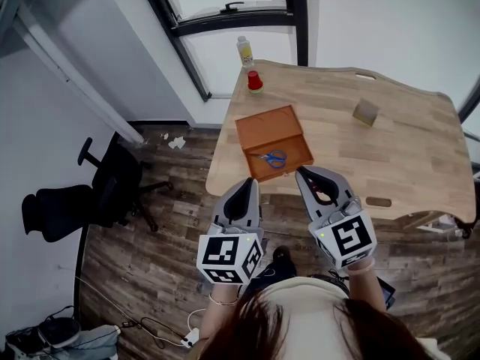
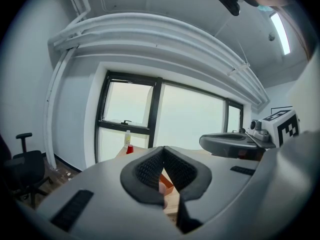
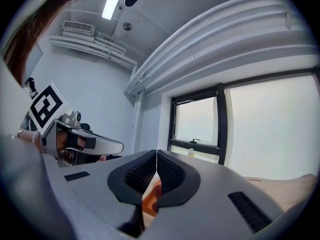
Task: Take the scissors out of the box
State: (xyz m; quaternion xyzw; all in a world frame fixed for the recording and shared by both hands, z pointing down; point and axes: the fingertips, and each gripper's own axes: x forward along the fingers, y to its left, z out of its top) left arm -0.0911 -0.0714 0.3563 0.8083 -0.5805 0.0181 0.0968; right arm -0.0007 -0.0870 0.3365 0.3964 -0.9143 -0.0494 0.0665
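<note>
- Resting on the wooden table (image 1: 405, 141), the orange box (image 1: 259, 126) sits open near its front edge.
- Left gripper (image 1: 244, 186) and right gripper (image 1: 301, 172) hover just short of it, jaws together, holding nothing.
- Blue-handled scissors (image 1: 274, 157) apparently lie untouched inside the box, so taking them out is all still ahead.

matt wooden table (image 1: 405, 148), smooth wooden box (image 1: 264, 129)

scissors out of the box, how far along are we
Done: nothing yet; the scissors lie inside the open box on the table. In hand: nothing; the left claw and right claw are both shut and empty, by the table's near edge. Left: open a claw, reach in, grip the scissors, lift them out.
</note>
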